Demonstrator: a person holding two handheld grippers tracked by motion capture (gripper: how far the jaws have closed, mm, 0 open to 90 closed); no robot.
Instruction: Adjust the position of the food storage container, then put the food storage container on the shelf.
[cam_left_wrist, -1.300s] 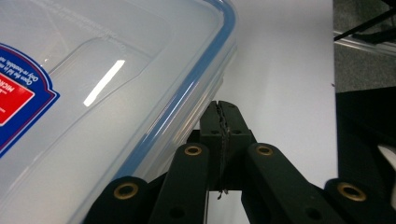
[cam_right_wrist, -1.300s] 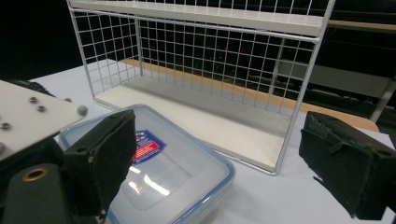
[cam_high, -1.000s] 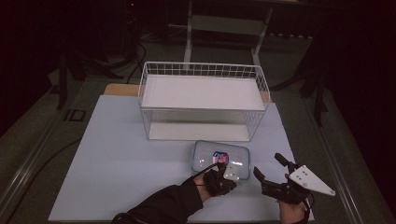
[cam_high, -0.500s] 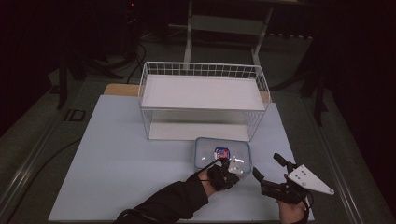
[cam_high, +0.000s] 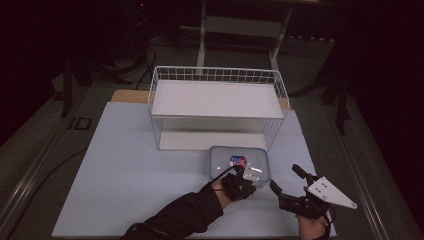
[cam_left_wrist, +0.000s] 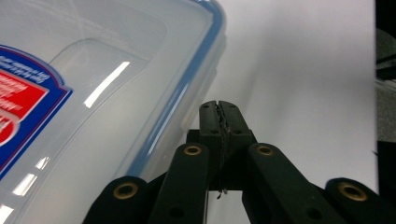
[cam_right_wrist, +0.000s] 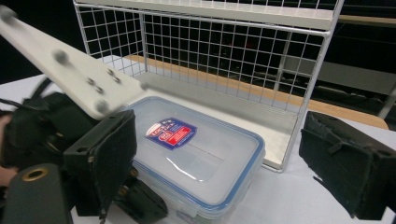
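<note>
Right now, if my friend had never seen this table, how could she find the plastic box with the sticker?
Look for the big white wire rack standing at the back of the white table. Right in front of its open side, toward the right, lies a flat clear plastic box. It has a blue-edged lid and a red and blue sticker on top.

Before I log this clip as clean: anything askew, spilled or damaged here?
Nothing stands out. The lidded plastic container sits flat on the white table before the wire rack, lid on, nothing spilled. The left gripper, shut, sits at its near edge; the right gripper waits open.
</note>
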